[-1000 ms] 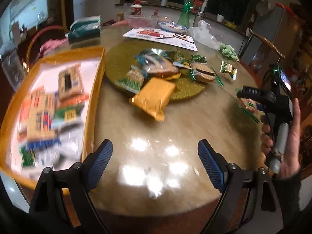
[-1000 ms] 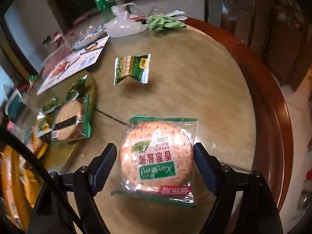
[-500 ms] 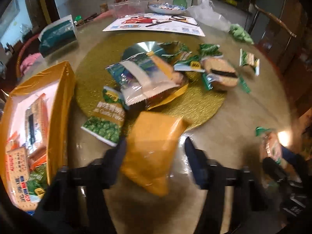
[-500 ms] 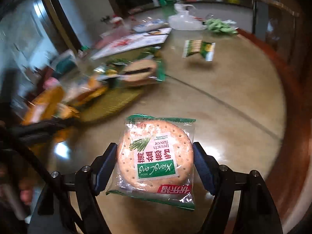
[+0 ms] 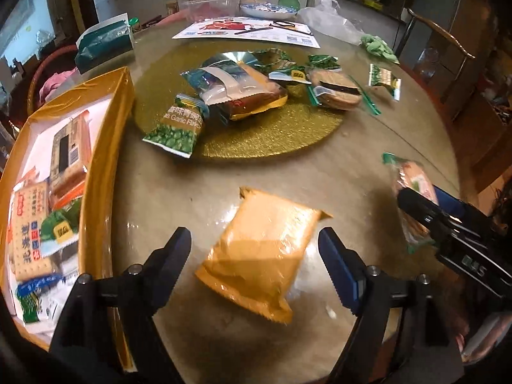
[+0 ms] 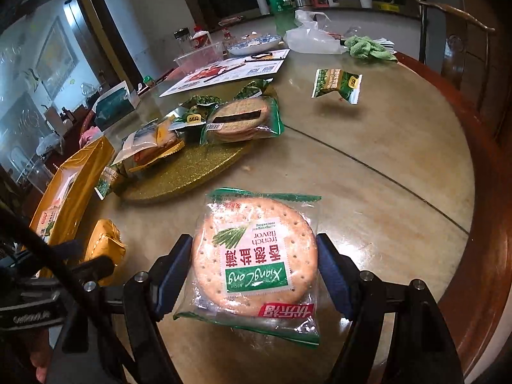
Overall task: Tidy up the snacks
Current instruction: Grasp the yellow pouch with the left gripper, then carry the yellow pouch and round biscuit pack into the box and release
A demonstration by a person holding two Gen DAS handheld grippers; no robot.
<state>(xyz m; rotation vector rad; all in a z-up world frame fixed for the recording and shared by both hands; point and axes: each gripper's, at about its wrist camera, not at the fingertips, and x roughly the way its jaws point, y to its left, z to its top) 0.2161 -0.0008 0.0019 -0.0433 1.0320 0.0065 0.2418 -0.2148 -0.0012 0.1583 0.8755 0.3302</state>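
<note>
- Left gripper (image 5: pixel 254 257): jaws opening, spread wide at either side of the orange packet (image 5: pixel 260 256); pads clear of the wrapper at 9 and 3 o'clock, nothing clamped.
- Orange packet: lay tilted on the round table (image 5: pixel 368 147), no readable print on its face.
- Right gripper (image 6: pixel 254 270): pads pressed against both edges of the round cracker pack (image 6: pixel 256 265), clamped on it just above the tabletop.
- Cracker pack label, seen upside down: "XiangLong" on a green band, "french flavor" beside a sprig drawing, red Chinese characters in the middle, a red strip of characters at the near seam.
- At 9 o'clock in the left wrist view: yellow tray (image 5: pixel 105 160), holding cracker packs with Chinese writing and a small green sachet.
- At 12 o'clock: gold glitter mat (image 5: pixel 272 137), heaped with snacks; green pea packet (image 5: pixel 177 124) over its near-left edge, reading "Garlic Flavor".
- On the mat's right part: sandwich cracker pack (image 5: pixel 336 91) in green-edged wrap.
- At 1 o'clock, off the mat: small green sachet (image 5: pixel 384 80), writing too small to read.
- Far side of the table: printed leaflet (image 5: pixel 246 30), text illegible.
</note>
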